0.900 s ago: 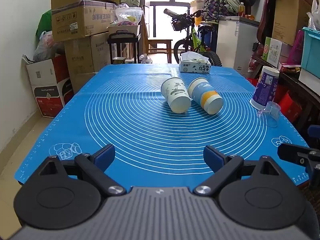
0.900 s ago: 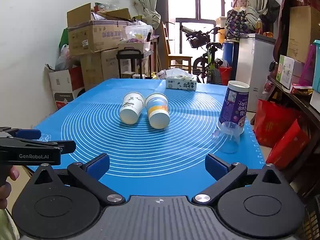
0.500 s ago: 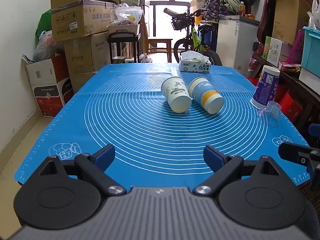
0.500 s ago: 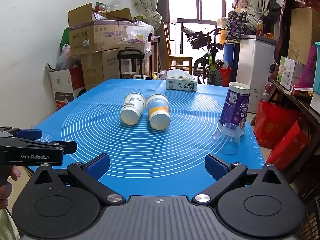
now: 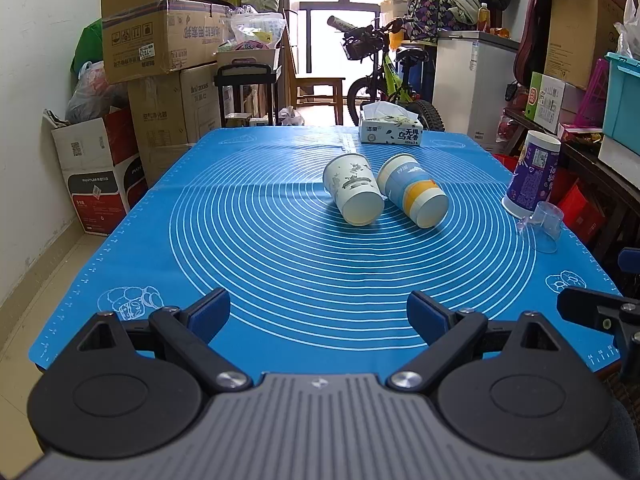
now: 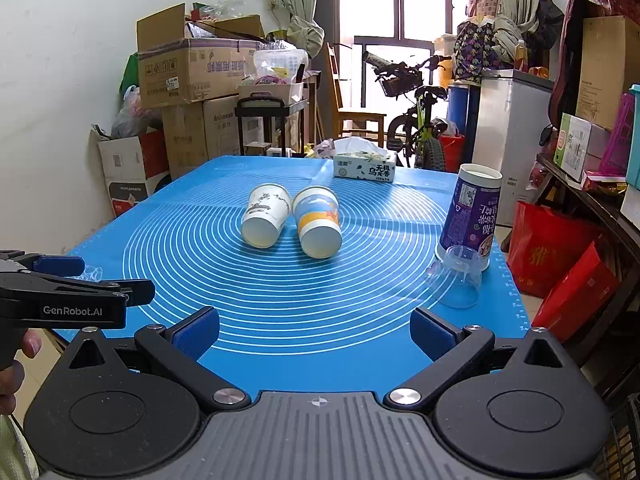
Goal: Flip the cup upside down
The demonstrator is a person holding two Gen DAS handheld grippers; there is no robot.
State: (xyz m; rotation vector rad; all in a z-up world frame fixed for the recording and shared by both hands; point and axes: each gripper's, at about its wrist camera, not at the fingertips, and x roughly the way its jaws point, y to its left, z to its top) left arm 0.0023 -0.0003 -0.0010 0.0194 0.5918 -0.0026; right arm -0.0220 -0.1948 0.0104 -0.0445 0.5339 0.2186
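Both tools, left (image 5: 318,310) and right (image 6: 314,330), released (cups (image 6: 267,216) seemingly touching).

A blue mat (image 5: 248,248) covers the table; two paper cups lie on their sides near its middle, a white cup (image 5: 352,194) touching a blue cup (image 5: 414,192); a tissue box (image 5: 390,131) sits at the far end; a purple cup (image 5: 532,174) stands upside down at the right edge, a clear cup (image 5: 544,226) tipped just beside it.
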